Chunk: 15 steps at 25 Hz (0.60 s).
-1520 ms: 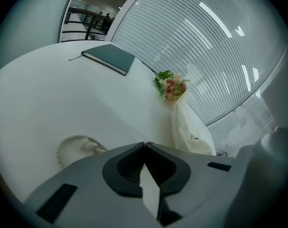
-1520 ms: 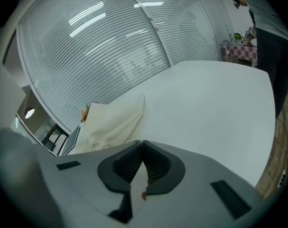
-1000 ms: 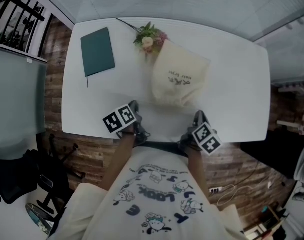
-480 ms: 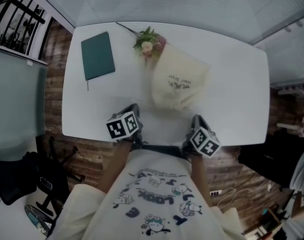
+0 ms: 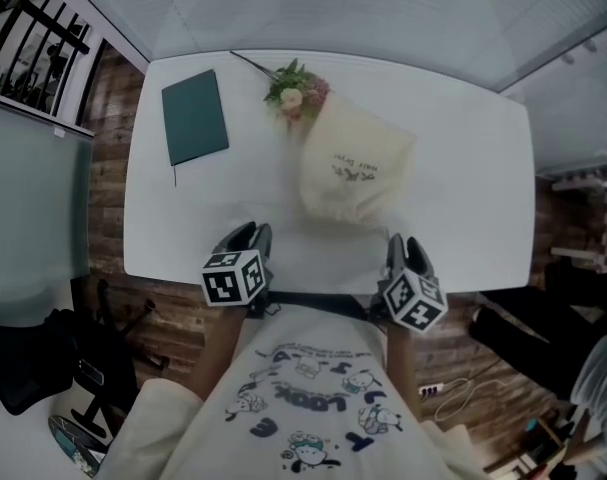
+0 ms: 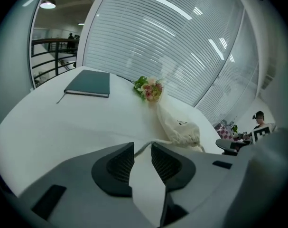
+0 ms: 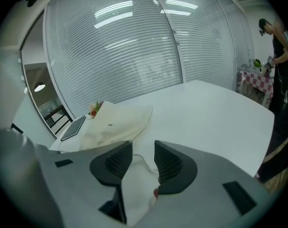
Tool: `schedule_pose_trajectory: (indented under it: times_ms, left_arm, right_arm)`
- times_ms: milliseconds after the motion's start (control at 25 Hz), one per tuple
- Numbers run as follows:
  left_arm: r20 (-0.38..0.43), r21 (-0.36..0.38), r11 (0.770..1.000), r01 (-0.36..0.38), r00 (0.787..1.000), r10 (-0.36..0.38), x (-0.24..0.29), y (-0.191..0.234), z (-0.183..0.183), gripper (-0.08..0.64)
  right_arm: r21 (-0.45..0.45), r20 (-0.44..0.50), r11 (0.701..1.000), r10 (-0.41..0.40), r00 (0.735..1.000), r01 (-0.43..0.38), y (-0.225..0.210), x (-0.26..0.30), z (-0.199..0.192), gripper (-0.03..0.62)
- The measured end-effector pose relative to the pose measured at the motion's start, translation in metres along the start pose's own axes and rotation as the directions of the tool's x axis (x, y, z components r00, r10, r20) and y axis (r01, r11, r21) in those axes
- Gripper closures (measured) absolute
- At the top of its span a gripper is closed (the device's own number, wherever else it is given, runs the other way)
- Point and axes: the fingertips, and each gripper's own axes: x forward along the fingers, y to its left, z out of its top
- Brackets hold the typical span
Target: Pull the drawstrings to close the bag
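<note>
Lying near the middle of the white table point(image 5: 463, 158), the cream drawstring bag point(image 5: 355, 168) points its gathered mouth toward 6 o'clock, at the person. A small bunch of flowers point(image 5: 295, 86) touches its far corner at about 11 o'clock, and a dark green notebook point(image 5: 194, 116) rests well apart at 10 o'clock.

Both grippers sit at the table's near edge. The left gripper point(image 5: 249, 238) is at 7 o'clock from the bag, the right gripper point(image 5: 405, 250) at 5 o'clock.

The left gripper's jaws are opening. A pale drawstring point(image 6: 146, 146) runs from the bag's mouth into the gap between the pads, which stand clear of it.

The right gripper's jaws are opening too, set wider. The other cord point(image 7: 143, 161) lies loose on the table between them, gripped by neither pad.
</note>
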Motion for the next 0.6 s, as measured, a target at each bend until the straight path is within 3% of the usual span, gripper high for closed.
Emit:
schedule_pose_trajectory:
  times_ms: [200,320,480,600]
  left_arm:
    - [-0.024,0.048,0.991,0.123,0.992,-0.122,-0.019,-0.024,0.004,0.394]
    - [-0.008,0.101,0.983,0.153,0.988,-0.153,-0.034,-0.035,0.012,0.374]
    - [0.107,0.183,0.973,0.141,0.981,-0.162,-0.055,-0.056,0.041,0.376]
    - [0.207,0.286,0.949,0.136,0.958,-0.200,-0.067,-0.079,0.069,0.376]
  right_arm:
    - [-0.142,0.093,0.990,0.034,0.995,-0.020,0.032,-0.014,0.036,0.442]
    - [-0.193,0.142,0.980,0.067,0.988,-0.039,0.052,-0.023,0.052,0.442]
    - [-0.247,0.215,0.968,0.106,0.971,-0.051,0.074,-0.037,0.072,0.448]
    - [-0.302,0.262,0.952,0.137,0.955,-0.054,0.092,-0.045,0.086,0.449]
